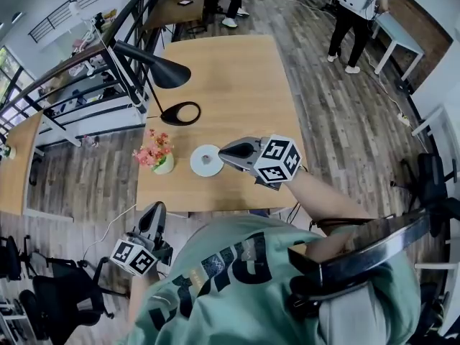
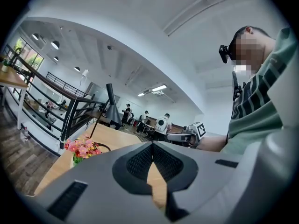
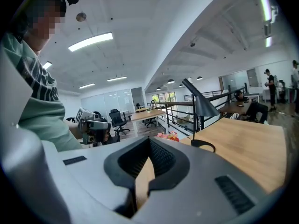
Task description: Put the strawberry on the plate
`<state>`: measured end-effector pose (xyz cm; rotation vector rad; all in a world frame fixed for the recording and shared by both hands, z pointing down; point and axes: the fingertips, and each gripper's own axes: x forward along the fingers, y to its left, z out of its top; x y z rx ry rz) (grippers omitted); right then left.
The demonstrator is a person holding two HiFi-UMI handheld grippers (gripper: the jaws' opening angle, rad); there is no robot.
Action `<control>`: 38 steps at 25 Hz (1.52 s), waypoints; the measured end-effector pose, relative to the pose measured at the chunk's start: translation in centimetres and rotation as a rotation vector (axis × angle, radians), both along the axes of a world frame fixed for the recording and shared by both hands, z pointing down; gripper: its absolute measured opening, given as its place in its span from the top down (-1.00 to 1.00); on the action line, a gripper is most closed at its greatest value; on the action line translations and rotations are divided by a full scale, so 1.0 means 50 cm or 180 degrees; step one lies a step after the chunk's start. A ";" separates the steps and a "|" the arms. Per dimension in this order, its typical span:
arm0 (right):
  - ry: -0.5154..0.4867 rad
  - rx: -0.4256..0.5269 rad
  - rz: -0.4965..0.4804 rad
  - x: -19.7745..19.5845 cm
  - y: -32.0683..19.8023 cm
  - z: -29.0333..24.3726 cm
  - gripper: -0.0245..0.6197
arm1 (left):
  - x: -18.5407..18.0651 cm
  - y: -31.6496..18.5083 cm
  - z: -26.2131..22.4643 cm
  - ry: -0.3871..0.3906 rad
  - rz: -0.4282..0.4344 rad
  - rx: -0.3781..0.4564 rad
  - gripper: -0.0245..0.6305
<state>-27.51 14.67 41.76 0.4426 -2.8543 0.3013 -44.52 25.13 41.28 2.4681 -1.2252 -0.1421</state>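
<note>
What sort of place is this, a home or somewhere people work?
Most likely an open-plan office or lab: long wooden desks, black swivel chairs, ceiling strip lights.

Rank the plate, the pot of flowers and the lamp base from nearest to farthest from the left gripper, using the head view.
Measured from the left gripper, which is off the table's near edge:
1. The pot of flowers, at the table's near left, just ahead of the gripper.
2. The plate, to the right of the flowers.
3. The lamp base, farther back on the table's left side.

Plank floor (image 1: 338, 121), black railing (image 1: 122, 70), black lamp (image 1: 169, 74) on wooden table (image 1: 230, 85).
</note>
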 end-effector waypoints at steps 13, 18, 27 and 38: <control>-0.0206 0.0143 -0.0416 0.165 -0.114 -0.036 0.90 | 0.192 -0.098 -0.045 0.0005 -0.0353 0.0086 0.91; -0.0198 0.0219 -0.0512 0.205 -0.132 -0.033 0.90 | 0.249 -0.130 -0.043 -0.0003 -0.0338 0.0018 0.91; -0.0283 0.0103 -0.0445 0.207 -0.133 0.002 0.90 | 0.256 -0.157 -0.025 -0.0026 -0.0226 -0.0066 0.91; -0.0239 0.0154 -0.0402 0.182 -0.123 -0.019 0.90 | 0.218 -0.146 -0.029 0.0068 -0.0231 -0.0031 0.91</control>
